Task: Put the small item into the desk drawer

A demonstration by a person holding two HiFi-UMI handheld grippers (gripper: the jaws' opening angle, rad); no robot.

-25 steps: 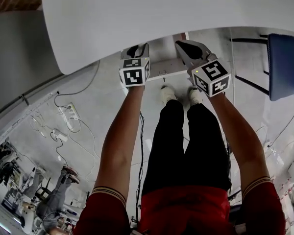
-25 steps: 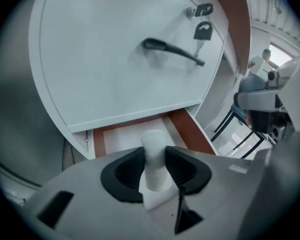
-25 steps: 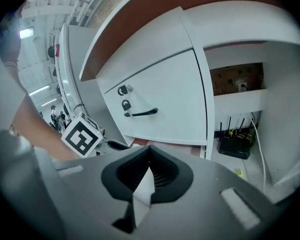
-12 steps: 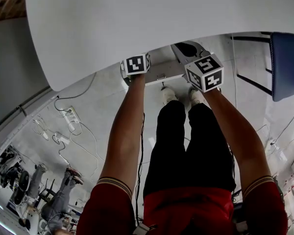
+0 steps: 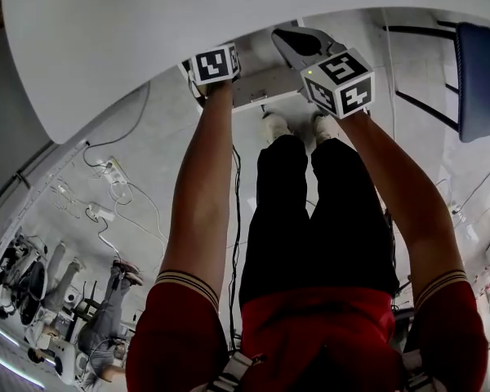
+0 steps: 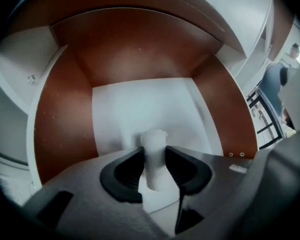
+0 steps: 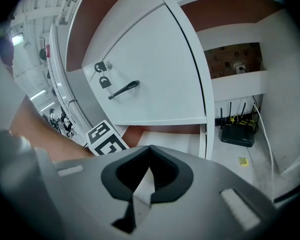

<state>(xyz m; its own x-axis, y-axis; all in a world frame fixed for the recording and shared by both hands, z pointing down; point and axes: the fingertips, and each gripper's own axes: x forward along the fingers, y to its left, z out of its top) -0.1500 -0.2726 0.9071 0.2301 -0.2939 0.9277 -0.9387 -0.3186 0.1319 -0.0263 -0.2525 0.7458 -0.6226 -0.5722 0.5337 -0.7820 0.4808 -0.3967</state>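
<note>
A small white cylindrical item [image 6: 153,159] stands upright between the dark pads of my left gripper [image 6: 154,151], which press on both of its sides while the jaws are opening. It hangs over the white bottom [image 6: 140,106] of the open desk drawer, inside its brown walls [image 6: 57,129]. In the head view the left gripper's marker cube [image 5: 213,64] sits at the white desk's [image 5: 147,31] edge; its jaws are hidden beneath. My right gripper [image 7: 149,156] is shut on nothing, beside the drawer [image 5: 265,84].
A white front panel with a black handle [image 7: 124,90] and a lock faces the right gripper. A blue chair [image 5: 482,64] stands at the right. Cables and a power strip [image 5: 106,174] lie on the floor at the left, and a black router [image 7: 237,134] sits by the wall.
In the head view both marker cubes have moved up the frame. The left one has gone further under the desk's edge, towards the drawer.
</note>
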